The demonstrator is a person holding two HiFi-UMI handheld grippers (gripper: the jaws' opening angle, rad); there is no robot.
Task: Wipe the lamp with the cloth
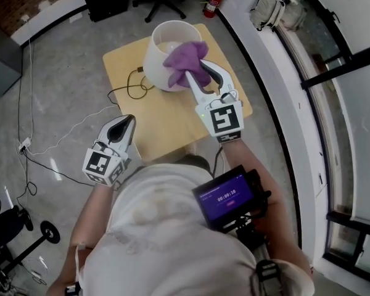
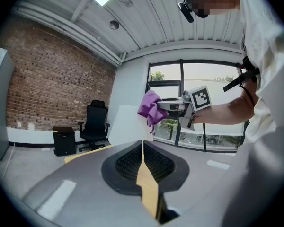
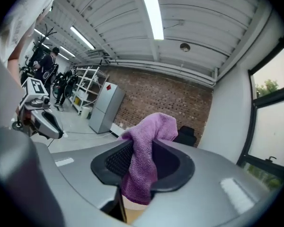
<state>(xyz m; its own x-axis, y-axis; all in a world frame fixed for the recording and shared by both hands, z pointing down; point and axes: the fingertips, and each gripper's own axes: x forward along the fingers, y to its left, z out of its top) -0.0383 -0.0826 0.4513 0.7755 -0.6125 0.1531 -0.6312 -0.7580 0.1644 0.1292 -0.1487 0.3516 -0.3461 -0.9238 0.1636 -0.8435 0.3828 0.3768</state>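
Purple cloth (image 1: pixel 186 63) is pinched between the right gripper's (image 1: pixel 200 76) jaws. It is bunched at their tips, with its long fold trailing back along them. It sits at the near right rim of the white lamp (image 1: pixel 159 57), which stands upright on the wooden table (image 1: pixel 166 125), shade opening upward. By the table's near left edge, the left gripper (image 1: pixel 126 123) has its jaws pressed together, empty.
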